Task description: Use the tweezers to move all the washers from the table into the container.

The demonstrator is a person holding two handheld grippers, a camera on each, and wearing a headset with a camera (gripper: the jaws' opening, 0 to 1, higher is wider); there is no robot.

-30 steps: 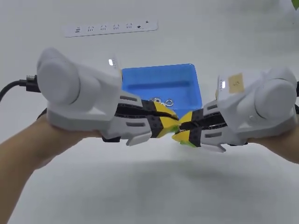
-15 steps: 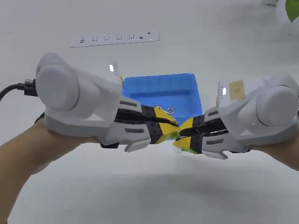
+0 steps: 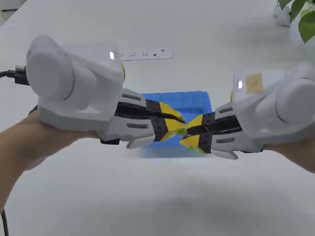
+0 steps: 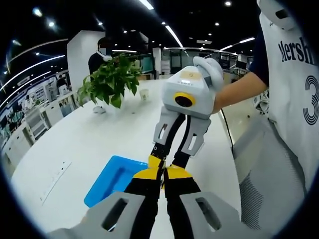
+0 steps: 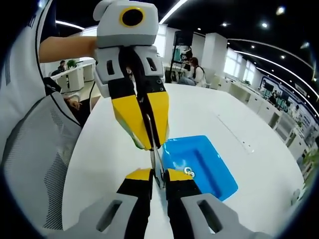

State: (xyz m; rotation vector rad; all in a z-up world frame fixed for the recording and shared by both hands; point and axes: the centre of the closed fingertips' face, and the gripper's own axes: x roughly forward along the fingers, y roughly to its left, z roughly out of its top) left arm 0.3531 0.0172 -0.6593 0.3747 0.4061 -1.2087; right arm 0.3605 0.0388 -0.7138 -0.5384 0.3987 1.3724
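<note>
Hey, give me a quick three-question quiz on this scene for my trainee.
1. True or false: the washers lie on the table outside the blue container.
2. What lies on the table beyond the container in the head view? A power strip, B mug, C keyboard.
3. What thin tool sits between the left tongs and the right tongs?
Key: 1 false, they lie in the container. 2 A. 3 the tweezers.
</note>
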